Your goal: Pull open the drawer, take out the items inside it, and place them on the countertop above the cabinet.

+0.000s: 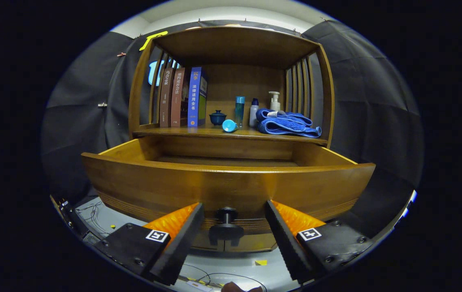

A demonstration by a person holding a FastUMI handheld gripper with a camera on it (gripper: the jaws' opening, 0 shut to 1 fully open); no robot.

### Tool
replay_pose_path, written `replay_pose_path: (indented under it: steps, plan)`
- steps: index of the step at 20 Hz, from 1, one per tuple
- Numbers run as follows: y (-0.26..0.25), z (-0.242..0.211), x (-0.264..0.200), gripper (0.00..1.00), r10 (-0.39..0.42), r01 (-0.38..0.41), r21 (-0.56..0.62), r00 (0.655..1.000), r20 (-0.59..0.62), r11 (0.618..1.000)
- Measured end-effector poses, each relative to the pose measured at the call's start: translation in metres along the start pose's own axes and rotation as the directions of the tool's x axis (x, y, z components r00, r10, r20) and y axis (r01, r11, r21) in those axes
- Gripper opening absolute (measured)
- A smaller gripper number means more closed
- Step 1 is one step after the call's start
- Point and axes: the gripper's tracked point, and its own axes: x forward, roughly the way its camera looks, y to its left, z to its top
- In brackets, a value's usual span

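Note:
A wooden cabinet's drawer [227, 186] stands pulled out toward me, its front panel just beyond my fingers. Its dark round knob [226, 221] sits between my fingertips, with a gap on both sides. My gripper [234, 209] is open and holds nothing. The front panel hides most of the drawer's inside; only the bare far strip of its bottom [227, 161] shows. Above the drawer is the countertop [198, 132], which carries a dark blue cup [217, 117], a light blue lid-like piece [229, 126], a teal bottle [239, 108], a white bottle [253, 112], a pump bottle [274, 101] and a folded blue towel [288, 123].
Three books [182, 97] stand upright at the countertop's left end, under a wooden top shelf with slatted sides. Below the drawer, a grey floor [231, 267] holds loose cables, a small yellow tape mark [260, 262] and a bit of a hand [241, 287] by my fingers.

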Motion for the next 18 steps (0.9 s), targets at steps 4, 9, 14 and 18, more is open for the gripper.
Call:
replay_pose_path:
  steps: [4,9,14,18]
  plan:
    - [0.001,0.009,0.007,1.0,0.0,0.0,0.009,1.0,0.015,1.0]
    - [0.003,0.013,0.031,1.0,-0.009,0.009,0.006,1.0,0.013,1.0]
    - [0.005,0.017,0.058,1.0,-0.016,0.017,-0.009,1.0,0.02,1.0]
    - [0.005,0.022,0.081,1.0,-0.015,0.015,-0.01,1.0,0.021,1.0]
